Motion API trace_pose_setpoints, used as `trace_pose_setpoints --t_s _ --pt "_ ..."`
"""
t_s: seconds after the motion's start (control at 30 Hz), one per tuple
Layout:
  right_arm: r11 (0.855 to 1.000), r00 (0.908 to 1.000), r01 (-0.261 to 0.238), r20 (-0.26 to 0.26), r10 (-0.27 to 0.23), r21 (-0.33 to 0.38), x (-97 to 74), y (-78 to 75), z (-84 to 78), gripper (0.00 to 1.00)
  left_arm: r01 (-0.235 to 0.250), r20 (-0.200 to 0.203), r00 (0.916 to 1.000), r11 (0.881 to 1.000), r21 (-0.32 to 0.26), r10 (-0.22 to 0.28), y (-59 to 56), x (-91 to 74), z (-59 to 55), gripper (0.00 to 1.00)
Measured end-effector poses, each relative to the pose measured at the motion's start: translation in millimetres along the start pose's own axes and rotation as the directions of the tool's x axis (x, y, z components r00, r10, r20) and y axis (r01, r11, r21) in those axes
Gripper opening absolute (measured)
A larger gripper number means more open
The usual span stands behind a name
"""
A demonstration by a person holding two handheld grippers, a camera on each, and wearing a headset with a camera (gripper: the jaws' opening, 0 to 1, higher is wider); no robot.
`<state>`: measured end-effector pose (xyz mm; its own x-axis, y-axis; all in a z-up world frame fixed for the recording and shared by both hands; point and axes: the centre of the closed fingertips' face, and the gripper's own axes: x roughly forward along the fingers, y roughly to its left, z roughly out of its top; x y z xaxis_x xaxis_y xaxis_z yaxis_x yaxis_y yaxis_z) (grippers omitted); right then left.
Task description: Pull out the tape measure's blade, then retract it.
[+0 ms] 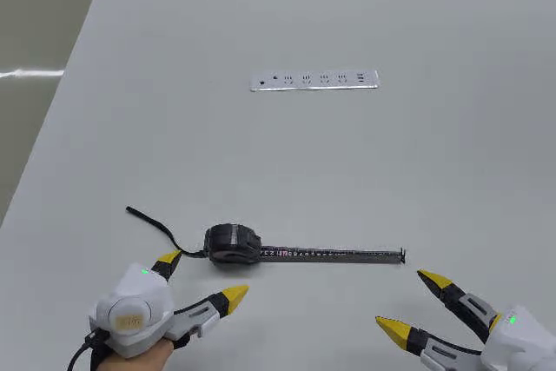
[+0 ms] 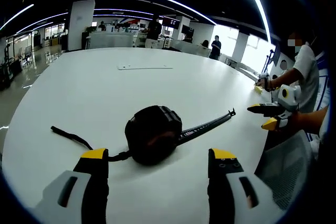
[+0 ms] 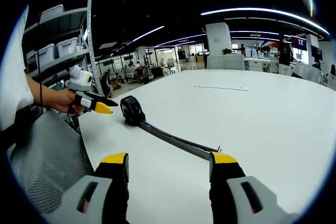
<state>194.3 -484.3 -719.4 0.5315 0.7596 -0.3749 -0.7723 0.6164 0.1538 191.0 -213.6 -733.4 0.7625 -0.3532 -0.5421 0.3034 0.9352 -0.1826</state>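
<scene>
1. The tape measure (image 1: pixel 232 243) rests on the white surface (image 1: pixel 304 154), low and left of centre in the head view. Its case is dark and rounded.
2. Its blade (image 1: pixel 334 255) is out of the case and lies flat on the surface. It runs toward the right of the frame and ends in a small hook (image 1: pixel 402 255).
3. A black strap (image 1: pixel 152 225) leads from the case toward the upper left and lies loose on the surface.
4. The left hand-held gripper (image 1: pixel 202 274) is at the lower left of the head view, jaws spread wide and gripping nothing.
   - One yellow tip sits right by the point where the strap meets the case; whether it touches cannot be told.
   - In the left gripper view the case lies between the two tips and just beyond them.
5. The right hand-held gripper (image 1: pixel 405 300) is at the lower right, jaws likewise spread and empty. Its upper tip is near the hook end of the blade but apart from it.
6. A pale power strip (image 1: pixel 314 80) lies in the upper middle of the frame, well apart from the tape measure.
</scene>
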Motion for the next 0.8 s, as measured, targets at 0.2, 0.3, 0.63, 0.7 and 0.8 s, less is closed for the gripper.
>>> trace_pose_setpoints --t_s 0.2,0.3,0.63,0.7,0.8 --pt "1.0 1.0 0.0 -0.004 0.0 -0.001 0.9 -1.1 -0.9 0.63 -0.023 -0.007 0.9997 1.0 -0.007 0.023 -0.2 8.3 0.5 0.78" --pt "1.0 1.0 -0.003 -0.007 0.003 -0.004 1.2 -0.9 -1.1 0.63 -0.011 0.006 0.9999 0.998 -0.054 0.011 -5.4 12.9 3.4 0.8" --pt "1.0 1.0 -0.003 -0.008 0.003 -0.003 3.0 -3.8 0.1 0.63 -0.02 -0.017 0.9997 0.998 -0.056 0.019 -12.0 28.1 3.2 0.81" --pt "1.0 0.9999 -0.008 -0.007 0.008 -0.002 3.9 -3.5 0.6 0.63 -0.034 -0.015 0.9993 0.998 -0.062 0.033 -9.2 29.7 4.8 0.81" --pt "1.0 0.9999 -0.01 -0.009 0.01 -0.004 4.8 -4.1 0.6 0.63 -0.046 -0.019 0.9988 0.996 -0.072 0.045 -7.7 33.0 6.2 0.82"
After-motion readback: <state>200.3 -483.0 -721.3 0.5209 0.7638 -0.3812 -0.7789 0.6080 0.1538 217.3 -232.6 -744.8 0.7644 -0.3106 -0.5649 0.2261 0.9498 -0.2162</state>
